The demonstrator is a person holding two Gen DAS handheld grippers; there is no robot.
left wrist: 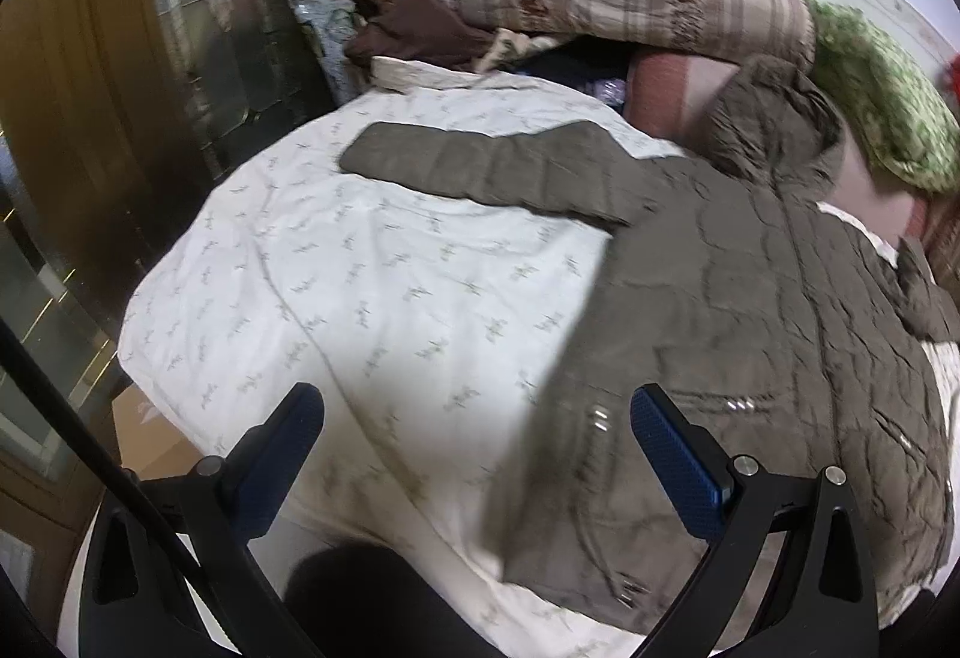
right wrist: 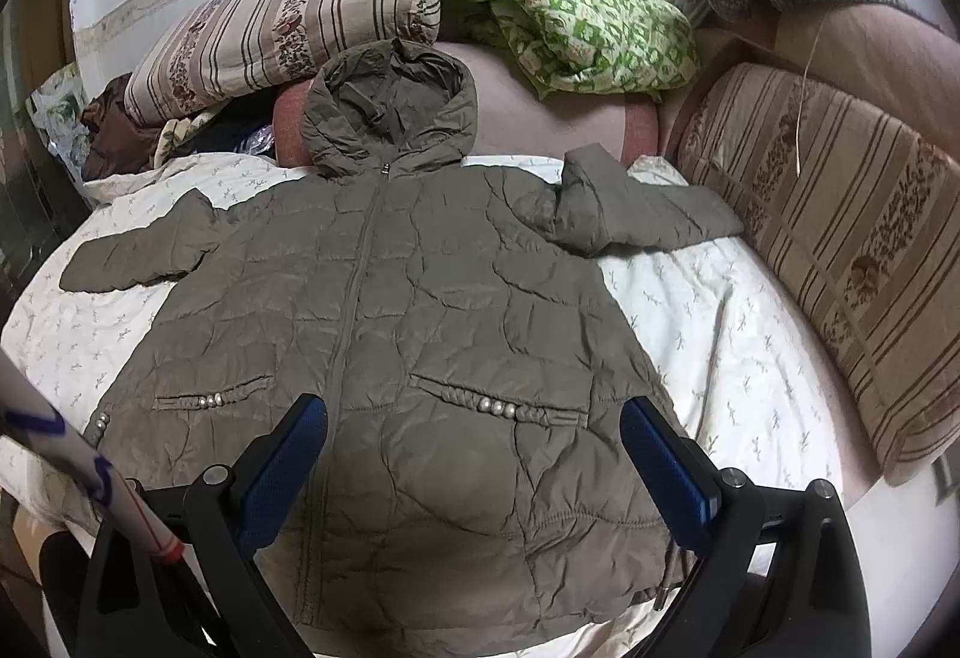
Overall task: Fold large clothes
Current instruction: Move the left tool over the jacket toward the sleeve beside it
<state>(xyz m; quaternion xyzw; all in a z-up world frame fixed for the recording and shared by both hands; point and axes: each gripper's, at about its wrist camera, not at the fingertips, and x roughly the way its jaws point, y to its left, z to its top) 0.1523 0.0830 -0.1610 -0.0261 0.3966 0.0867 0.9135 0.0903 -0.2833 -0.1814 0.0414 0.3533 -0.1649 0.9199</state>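
Observation:
An olive-brown quilted hooded jacket [right wrist: 420, 310] lies flat, front up and zipped, on a white patterned bedsheet [right wrist: 720, 334]. Its hood [right wrist: 390, 111] points to the far side. One sleeve [right wrist: 138, 250] stretches out left, the other sleeve [right wrist: 636, 214] is bent at the right. My right gripper [right wrist: 474, 418] hovers open above the jacket's lower front, between the two beaded pockets. In the left wrist view the jacket [left wrist: 750, 310] fills the right side, with its sleeve [left wrist: 480, 166] reaching left. My left gripper [left wrist: 477, 412] is open over the jacket's left hem edge and the sheet [left wrist: 360, 298].
Striped pillows [right wrist: 282, 27] and a green patterned cloth [right wrist: 570, 21] lie at the head of the bed. A striped cushion [right wrist: 840, 250] runs along the right side. A dark brown garment [left wrist: 414, 21] sits at the far left corner. A wooden wardrobe [left wrist: 78, 87] stands left of the bed.

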